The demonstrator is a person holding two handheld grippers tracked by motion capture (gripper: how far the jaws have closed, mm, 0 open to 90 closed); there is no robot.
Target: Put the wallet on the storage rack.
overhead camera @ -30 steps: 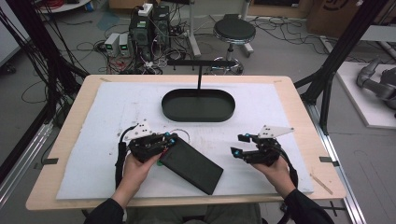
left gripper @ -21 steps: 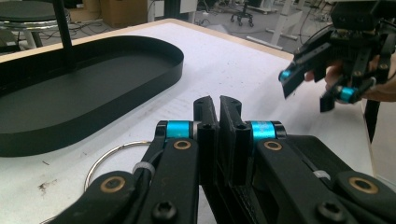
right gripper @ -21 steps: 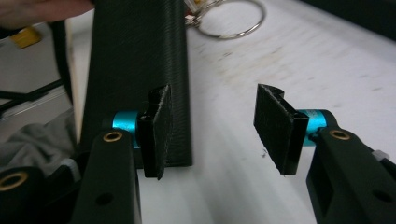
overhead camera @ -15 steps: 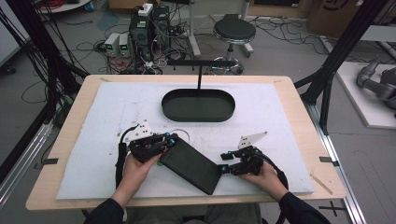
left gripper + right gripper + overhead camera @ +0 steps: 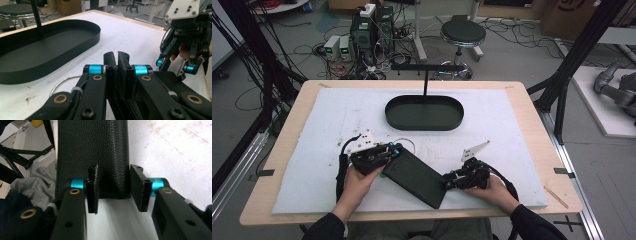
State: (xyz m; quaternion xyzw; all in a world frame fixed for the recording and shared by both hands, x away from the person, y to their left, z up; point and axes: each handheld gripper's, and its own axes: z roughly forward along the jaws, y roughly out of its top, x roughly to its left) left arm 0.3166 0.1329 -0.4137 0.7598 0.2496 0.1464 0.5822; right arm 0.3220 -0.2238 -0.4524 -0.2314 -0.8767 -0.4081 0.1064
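Workshop floor strewn with cables, electronics boxes and a round stool (image 5: 463,33) behind a wooden tabletop (image 5: 532,125) covered by a white mat (image 5: 312,165).

Item, left: left claw (image 5: 396,150), held in the person's left hand (image 5: 357,182) near the mat's middle-left. Its jaws are pressed together on the upper left end of a black leather case (image 5: 414,176); in the left gripper view the pads (image 5: 111,72) stand almost touching, with the case edge pinched between them. A thin metal ring (image 5: 62,83) lies on the mat just beside this claw, on the tray side.

Item, centre: the black leather case, flat and rectangular, lies slantwise on the mat, running from the left claw down toward the right claw. Its lower corner sits close to the mat's near edge. Open white mat lies on its far side, up to the tray.

Item, centre rear: black oval tray (image 5: 424,112), shallow-walled, with an upright black post at its back rim. It stands well apart from the case.

Item, right: right claw (image 5: 447,182), held in the person's right hand (image 5: 492,187), at the lower right end of the case. Its jaws have just been closing; in the right gripper view the case end (image 5: 92,152) lies between the pads (image 5: 93,188), the left pad at the leather's edge, the right pad (image 5: 138,187) with a gap still showing. Bare mat extends to the right of this hand up to the mat's right edge.
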